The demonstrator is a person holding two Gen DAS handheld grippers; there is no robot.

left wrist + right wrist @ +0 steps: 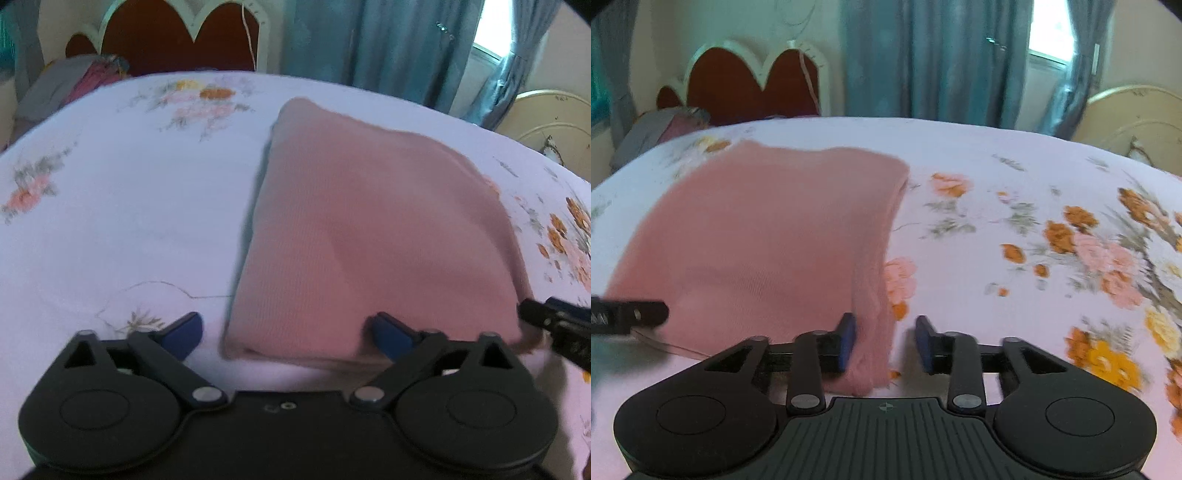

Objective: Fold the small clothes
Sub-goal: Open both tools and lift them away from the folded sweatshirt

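Note:
A pink knitted garment (369,229) lies folded flat on the floral bedsheet (110,221); it also shows in the right wrist view (757,240). My left gripper (288,332) is open wide, its jaws on either side of the garment's near left corner. My right gripper (886,343) is open, its jaws on either side of the garment's near right corner. Each gripper's tip shows in the other's view, the right one at the right edge (554,325) and the left one at the left edge (628,314).
A red and white headboard (753,81) stands at the back left with a pile of clothes (661,129) beside it. Blue curtains (923,55) hang behind the bed. A cream footboard (1137,118) is at the right.

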